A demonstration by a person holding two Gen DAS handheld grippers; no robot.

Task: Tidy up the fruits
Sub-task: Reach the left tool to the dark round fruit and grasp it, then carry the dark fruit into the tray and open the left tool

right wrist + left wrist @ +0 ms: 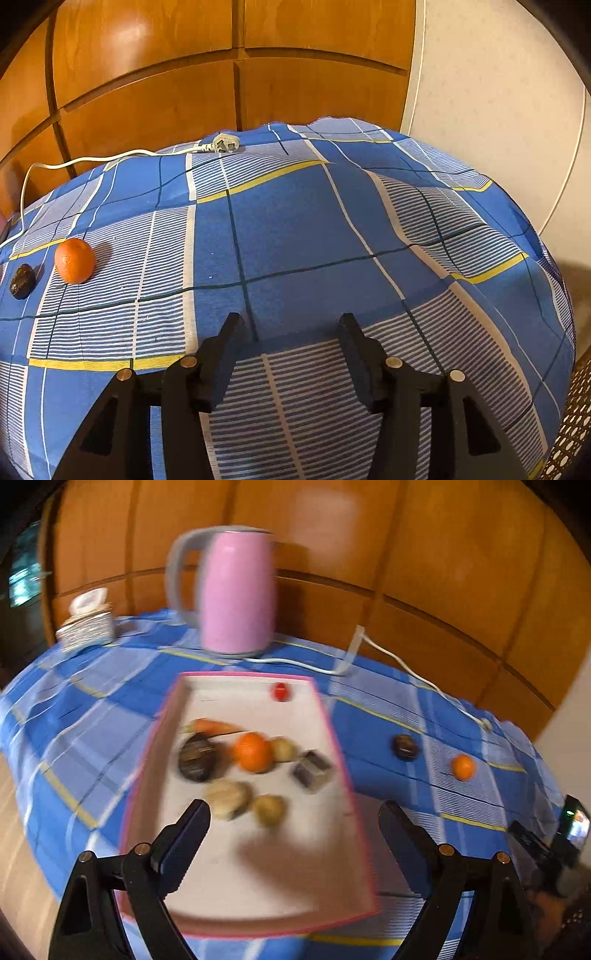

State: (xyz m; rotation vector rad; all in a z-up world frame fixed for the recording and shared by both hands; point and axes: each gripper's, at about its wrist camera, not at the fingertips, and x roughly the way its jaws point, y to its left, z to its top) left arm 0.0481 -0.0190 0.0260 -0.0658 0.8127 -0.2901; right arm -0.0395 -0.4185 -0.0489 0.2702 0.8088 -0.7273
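Over pink-rimmed tray (334,734), my left gripper (293,814) hangs wide apart, nothing in it. Tray holds orange (253,752), carrot (214,725), potatoes (269,809), dark fruit (195,757). My right gripper (290,326) gapes part-way over blue checked cloth (295,221), empty; second orange (75,260) and dark fruit (23,280) lie loose on cloth, well left.

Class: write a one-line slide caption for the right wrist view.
Open right gripper above blue checked tablecloth; orange and dark fruit lie far left.
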